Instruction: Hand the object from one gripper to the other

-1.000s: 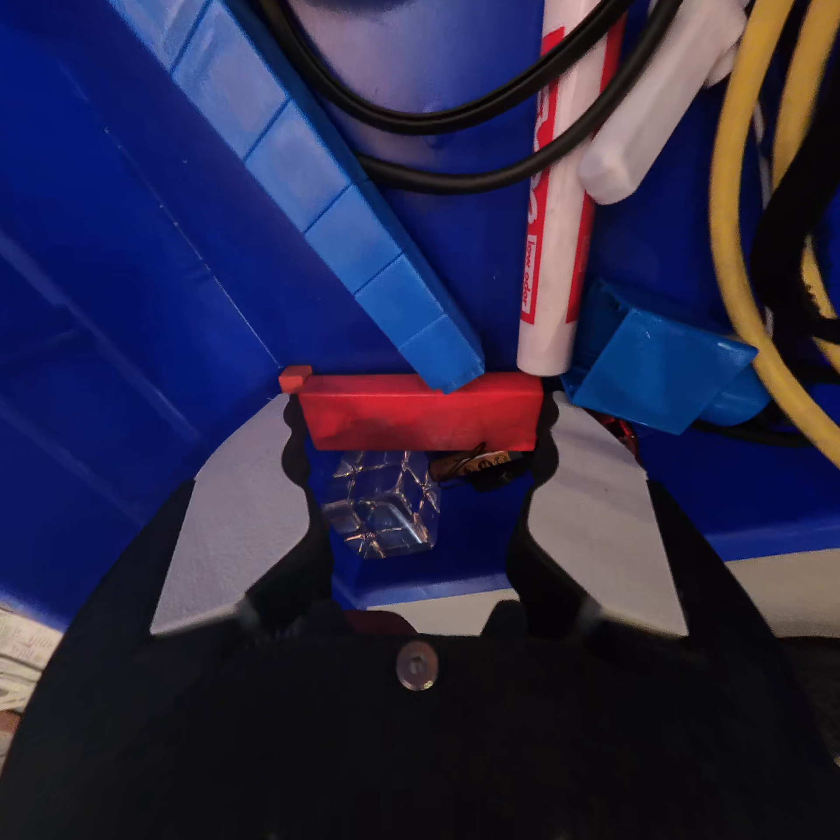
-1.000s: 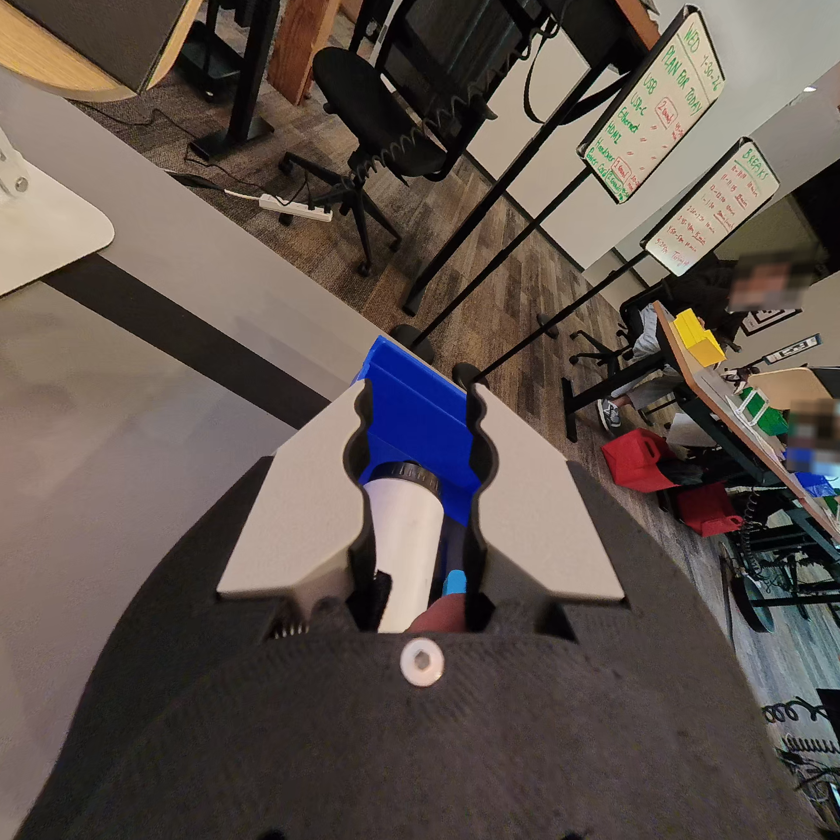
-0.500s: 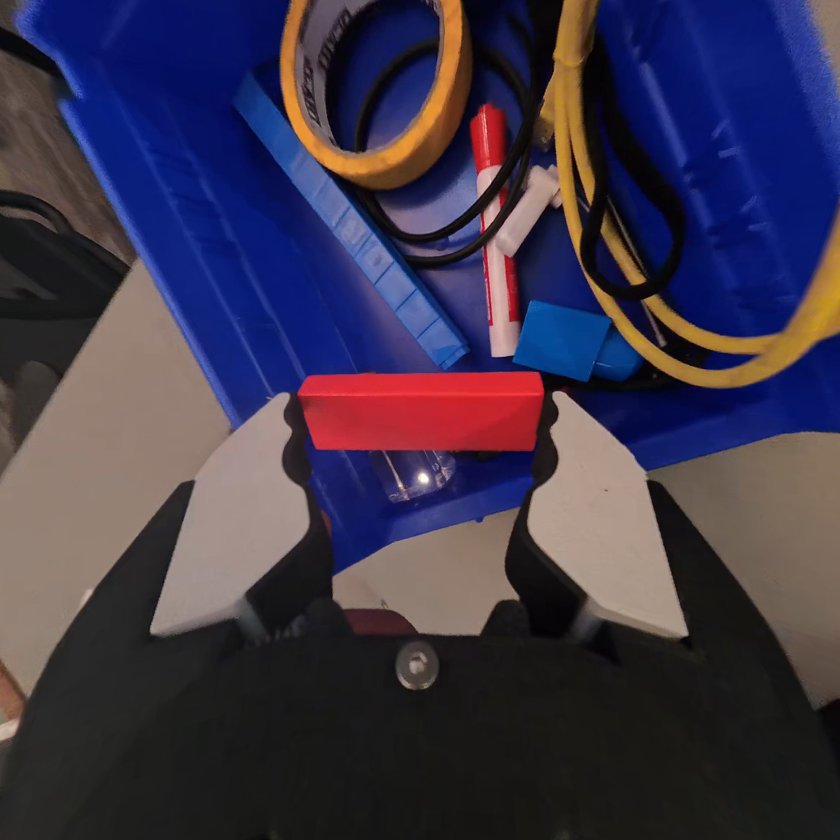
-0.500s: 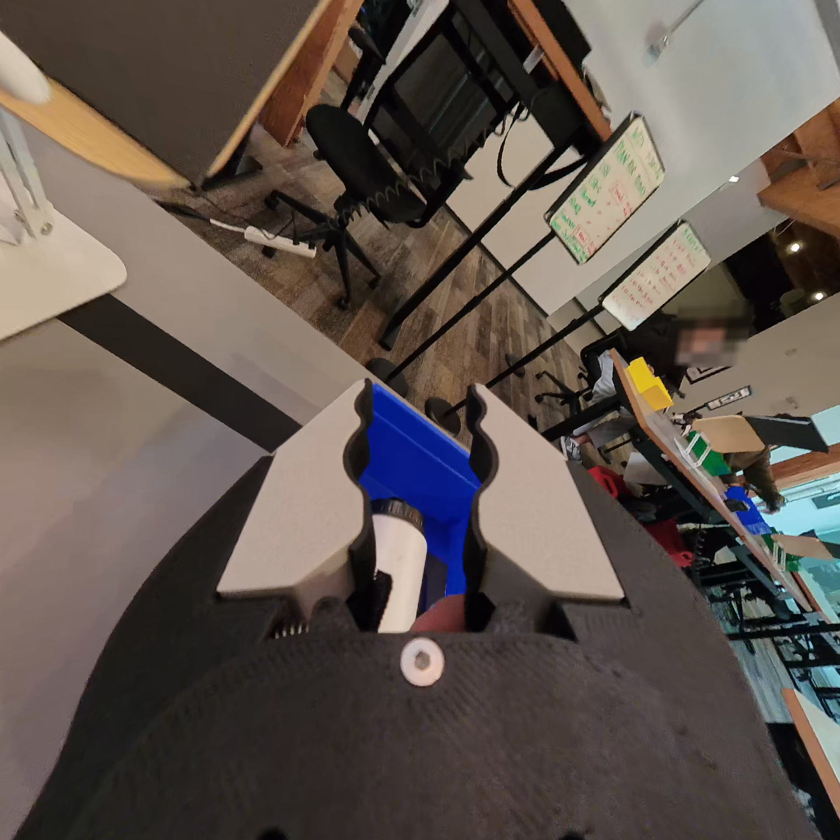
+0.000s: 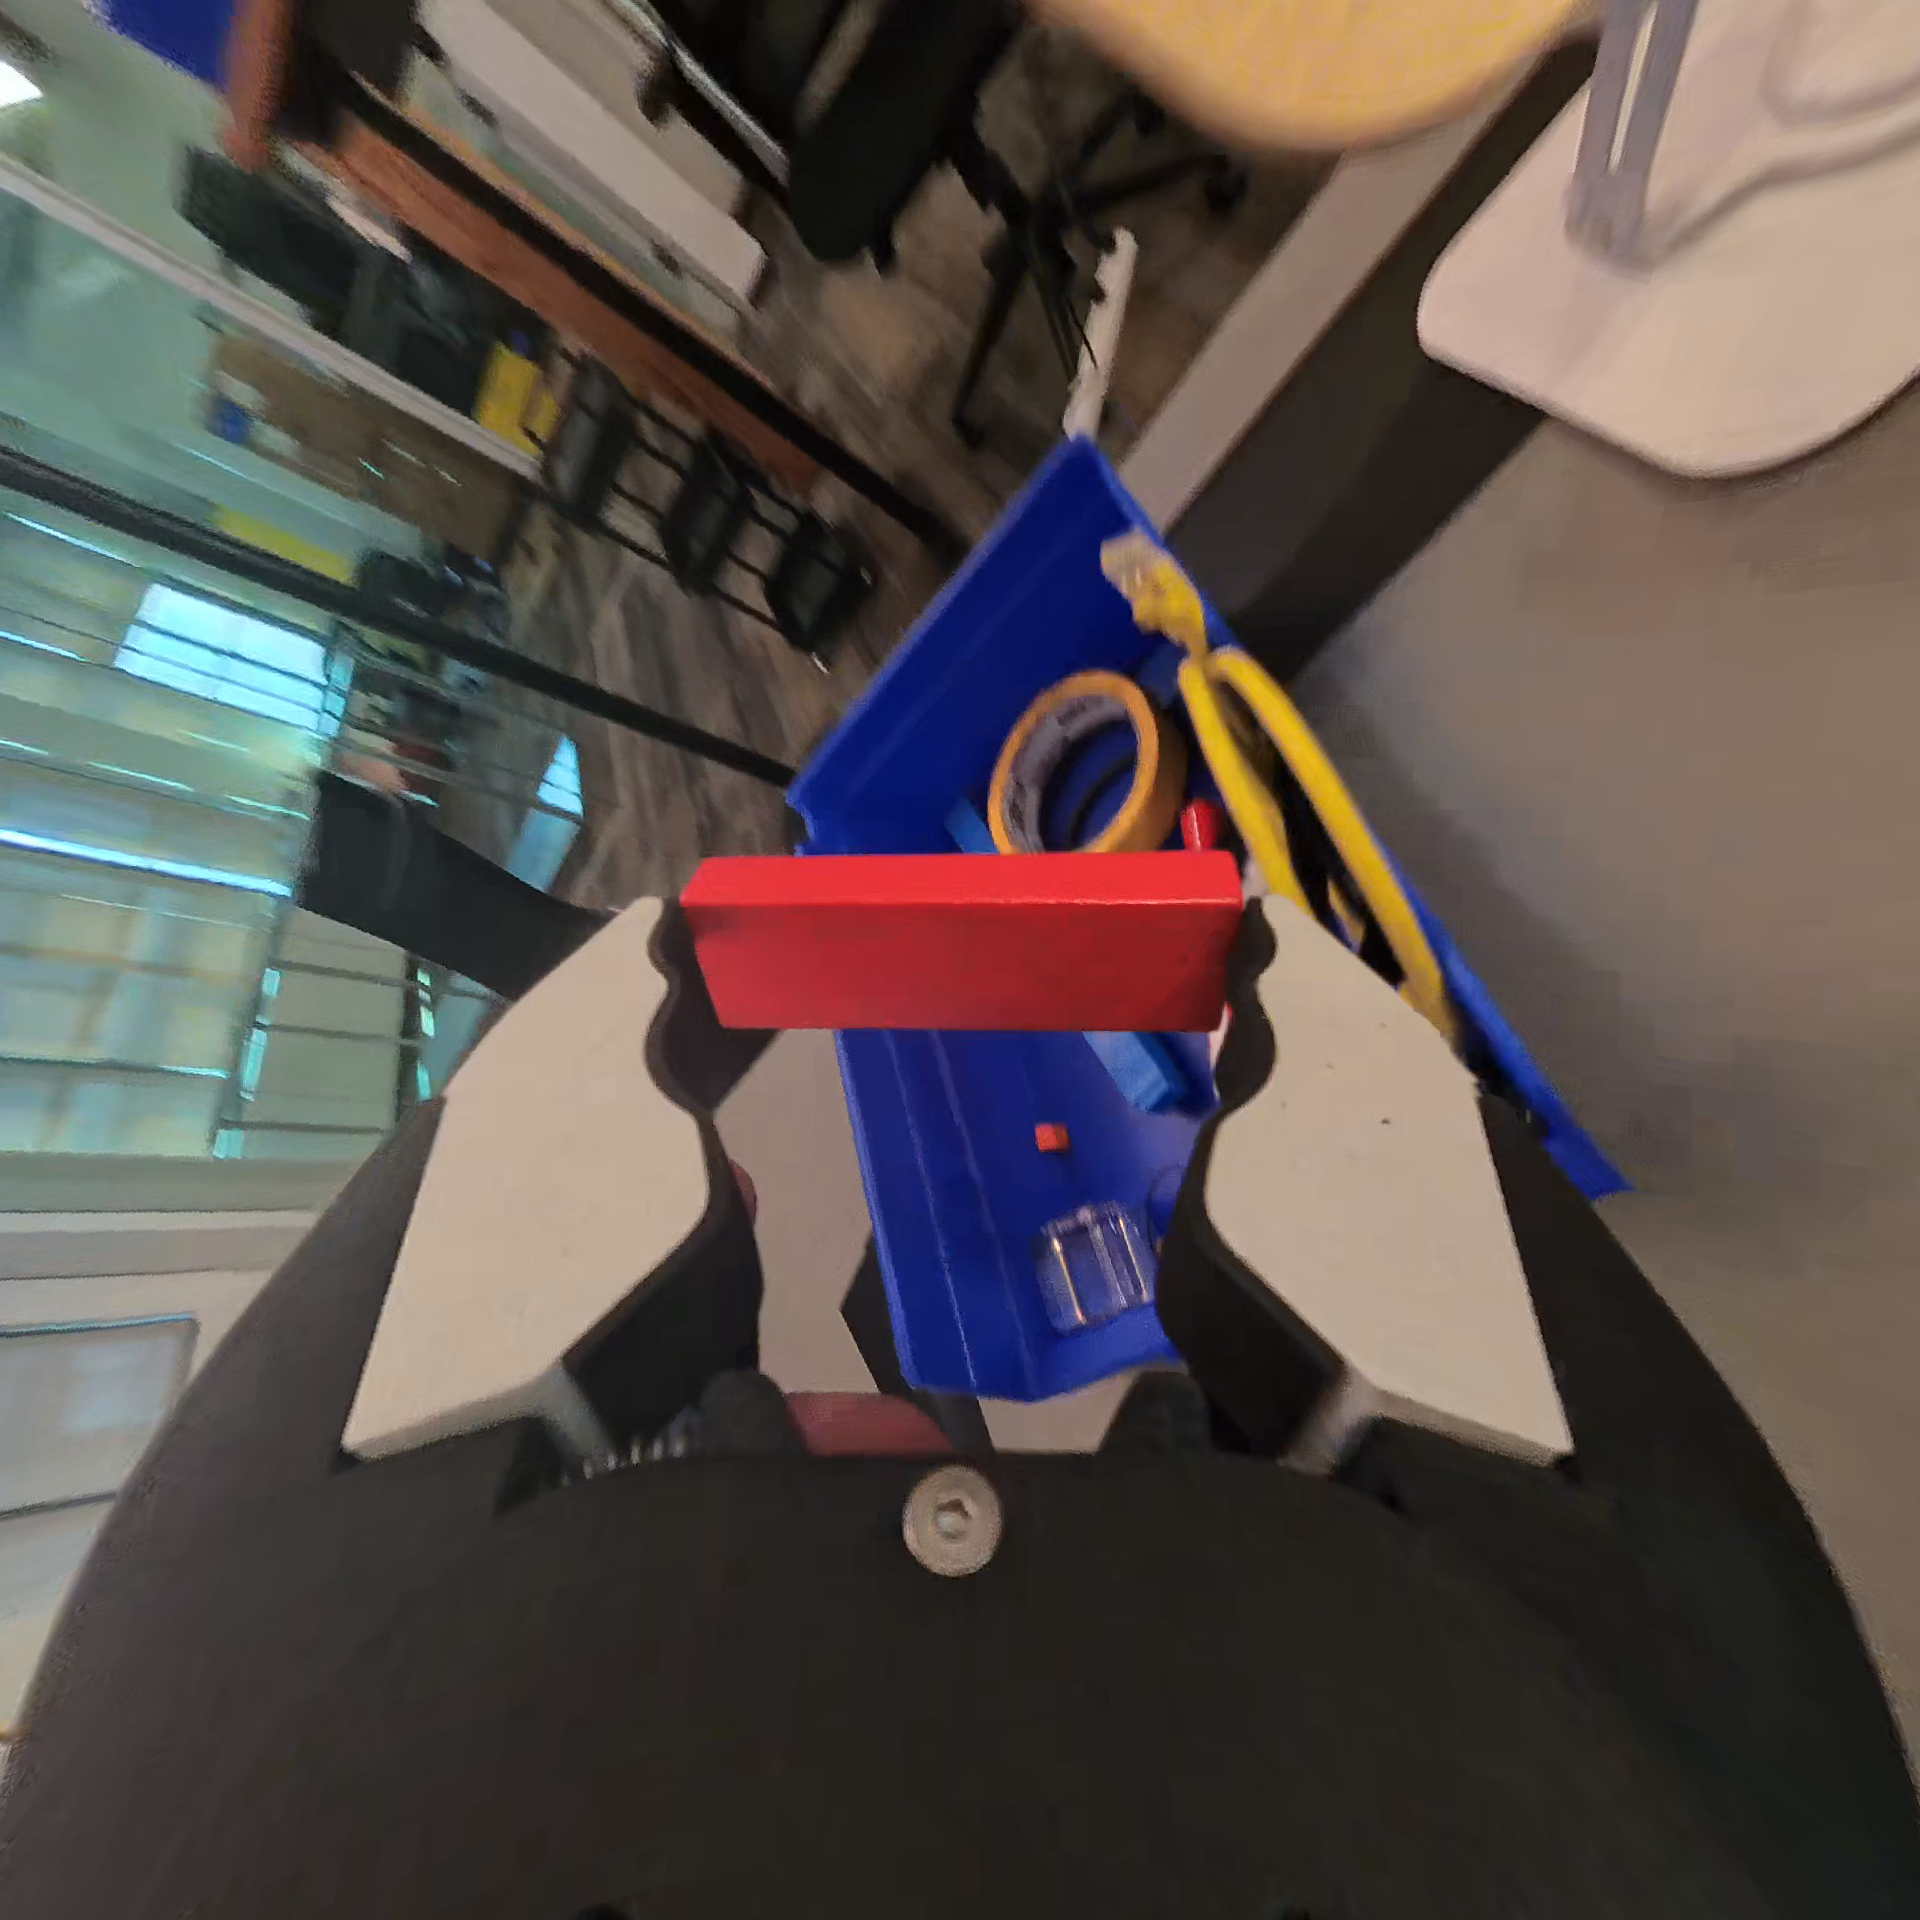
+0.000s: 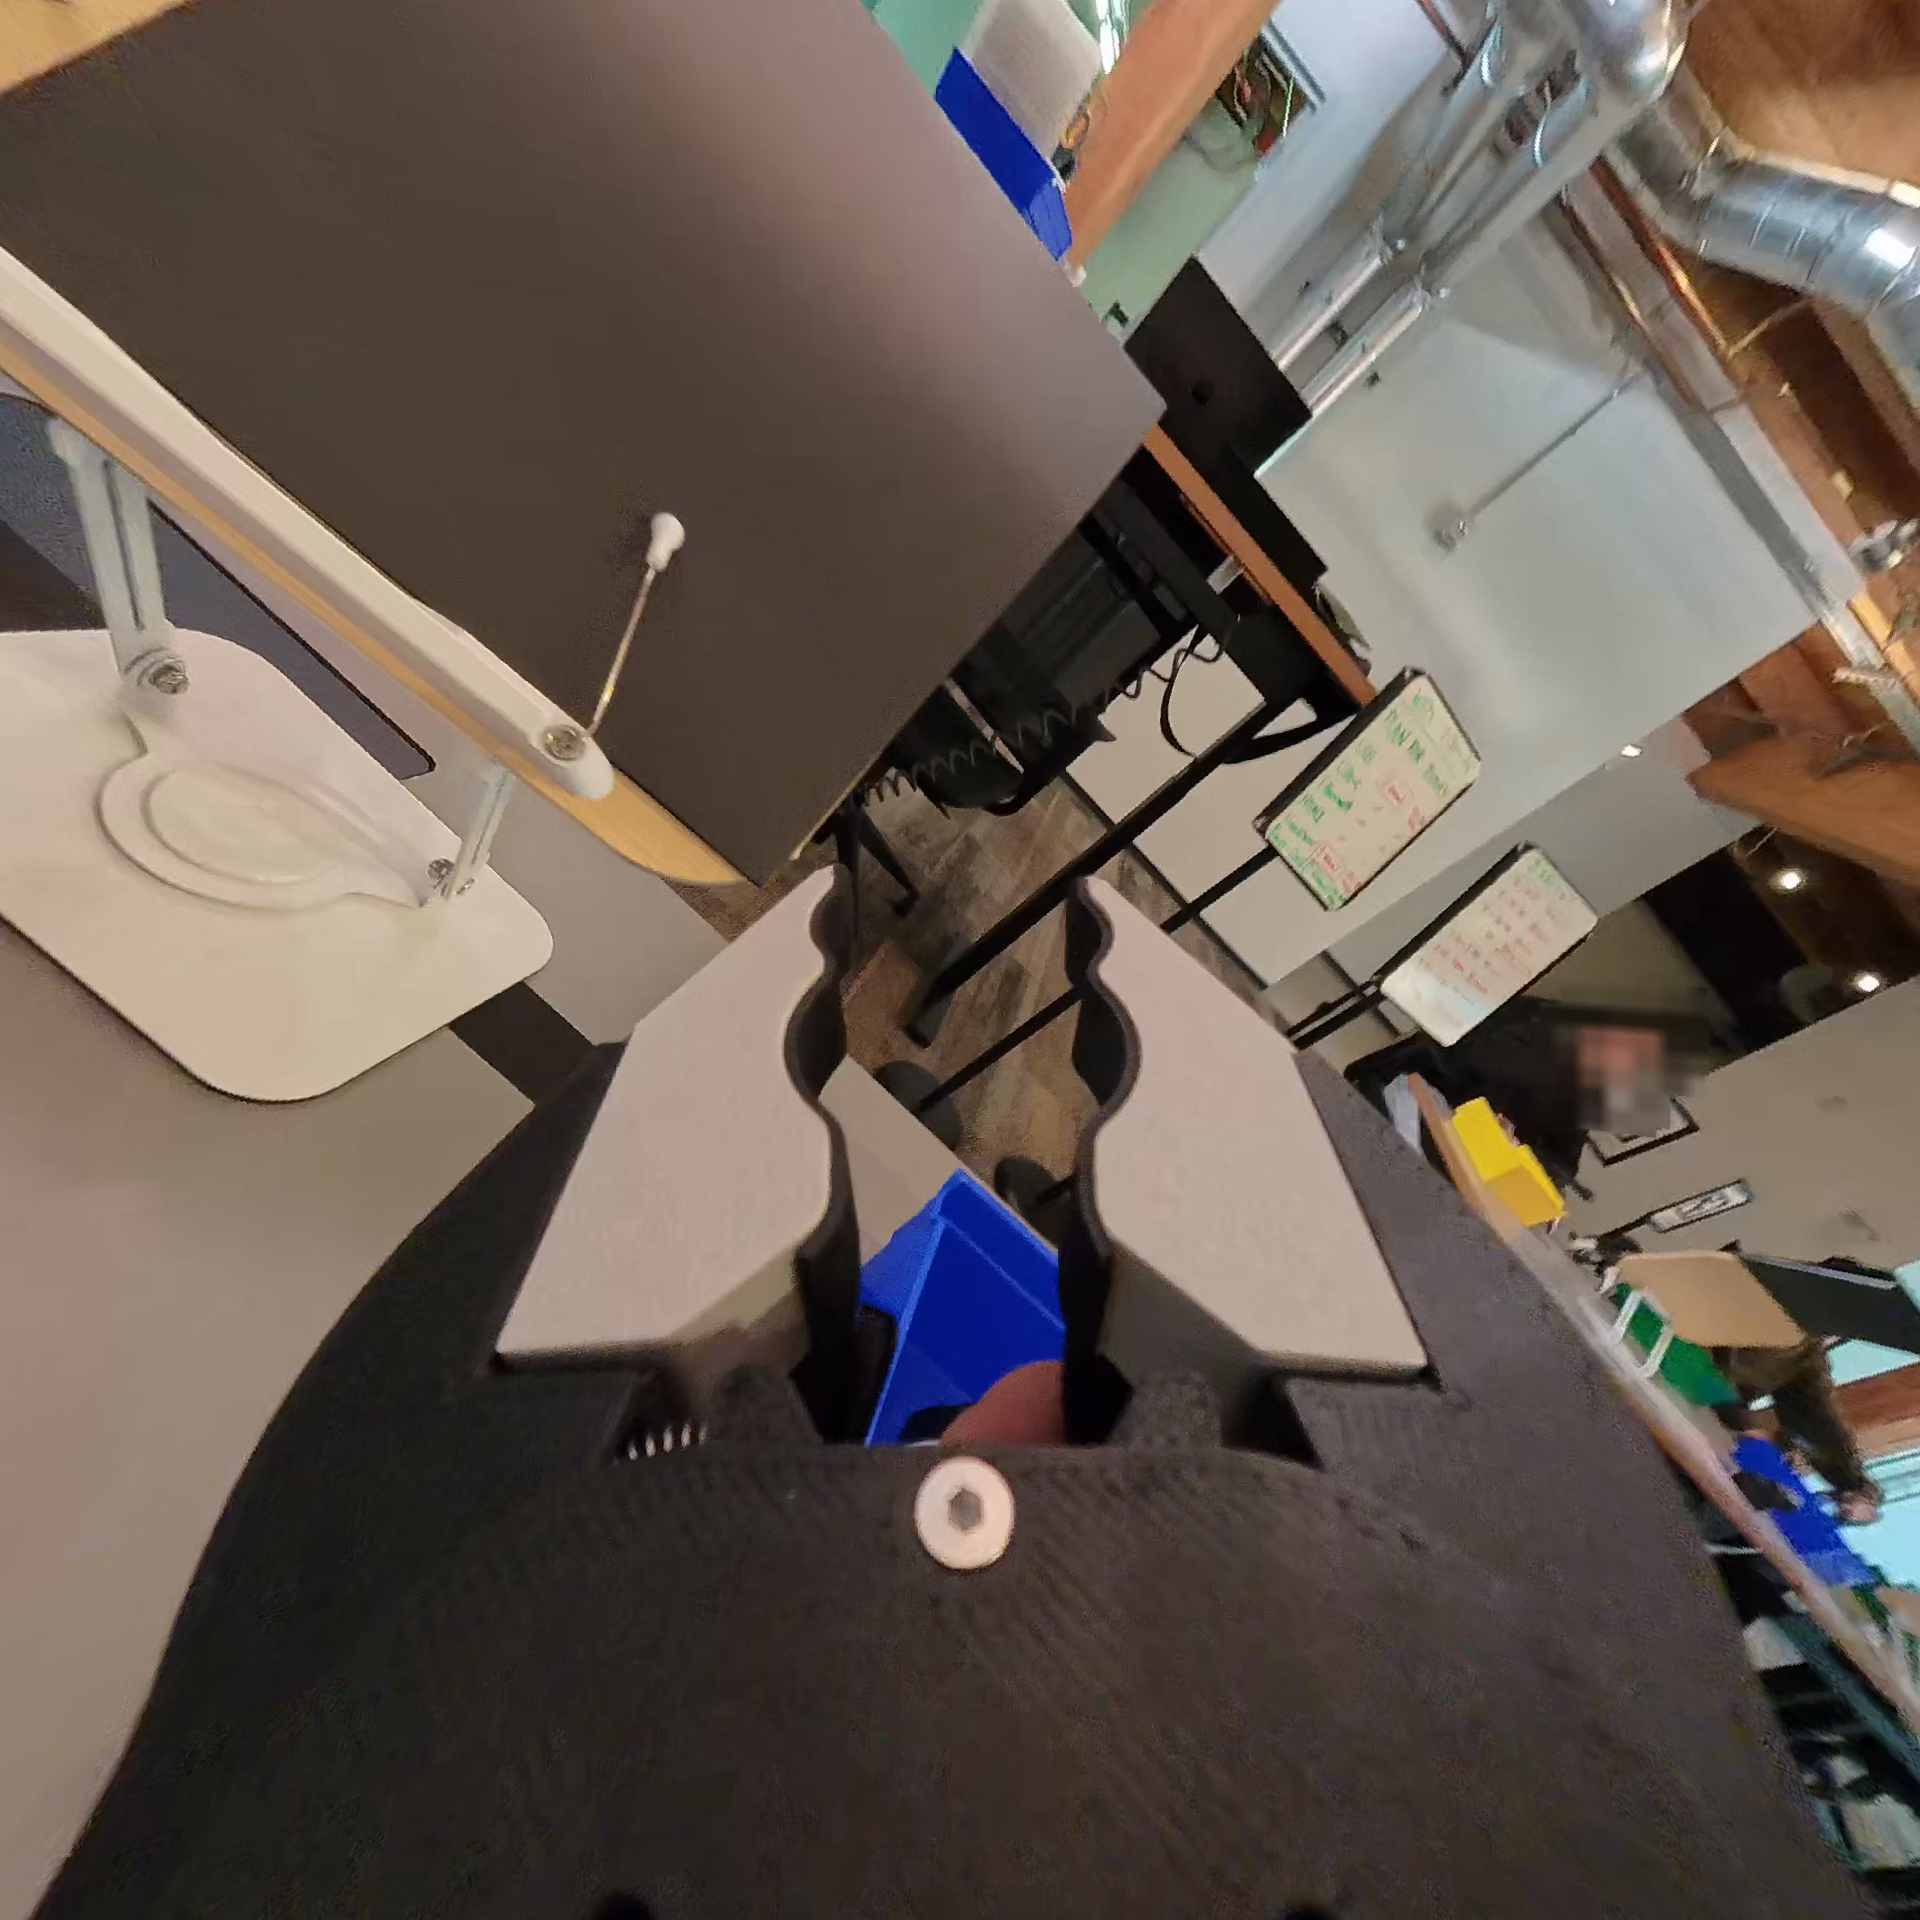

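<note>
Red block (image 5: 961,954), one flat rectangular slab with sharp edges and a plain matte face, is sitting crosswise between the tips of the left gripper (image 5: 958,961), which is pinching it by its two short ends above a blue bin (image 5: 935,665). One yellow tape roll (image 5: 1086,764) and a coiled yellow cable (image 5: 1304,800) are lying in that bin. The right gripper (image 6: 956,971) is pointing up and outward, its fingers (image 6: 717,1132) standing a little apart with nothing between them.
</note>
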`<move>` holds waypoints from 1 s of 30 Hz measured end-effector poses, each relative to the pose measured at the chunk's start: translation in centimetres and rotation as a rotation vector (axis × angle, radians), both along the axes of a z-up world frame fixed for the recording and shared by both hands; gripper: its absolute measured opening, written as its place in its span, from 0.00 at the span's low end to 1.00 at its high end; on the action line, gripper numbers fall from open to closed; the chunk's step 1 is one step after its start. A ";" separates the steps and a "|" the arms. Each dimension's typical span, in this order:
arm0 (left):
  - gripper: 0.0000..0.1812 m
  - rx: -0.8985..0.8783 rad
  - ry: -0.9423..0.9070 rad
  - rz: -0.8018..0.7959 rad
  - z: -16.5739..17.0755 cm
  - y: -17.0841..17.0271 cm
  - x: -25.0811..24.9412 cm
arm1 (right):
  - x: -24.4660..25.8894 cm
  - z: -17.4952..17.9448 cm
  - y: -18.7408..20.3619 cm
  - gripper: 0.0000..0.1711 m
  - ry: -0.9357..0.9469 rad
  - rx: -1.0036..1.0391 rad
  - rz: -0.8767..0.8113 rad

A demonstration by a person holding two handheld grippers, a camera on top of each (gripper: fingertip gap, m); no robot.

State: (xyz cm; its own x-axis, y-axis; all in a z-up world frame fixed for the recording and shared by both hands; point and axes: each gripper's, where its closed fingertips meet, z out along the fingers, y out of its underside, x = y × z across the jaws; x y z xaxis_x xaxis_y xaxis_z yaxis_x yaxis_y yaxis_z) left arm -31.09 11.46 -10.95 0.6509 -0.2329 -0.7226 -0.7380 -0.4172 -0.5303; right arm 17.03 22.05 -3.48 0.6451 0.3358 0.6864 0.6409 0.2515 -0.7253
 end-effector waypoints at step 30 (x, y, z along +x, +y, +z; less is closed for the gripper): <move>0.53 0.439 -0.788 -1.311 11.2 -11.4 30.9 | -18.3 0.3 -19.5 0.57 0.298 -0.159 1.163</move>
State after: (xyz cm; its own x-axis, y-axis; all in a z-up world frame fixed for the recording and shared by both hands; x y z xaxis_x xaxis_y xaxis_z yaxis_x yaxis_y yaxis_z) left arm -0.20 0.10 0.26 0.4032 -0.7820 -0.4752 0.0577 0.5400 -0.8397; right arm -1.23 2.55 -3.21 0.0278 0.8870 0.4609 -0.1066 0.4611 -0.8809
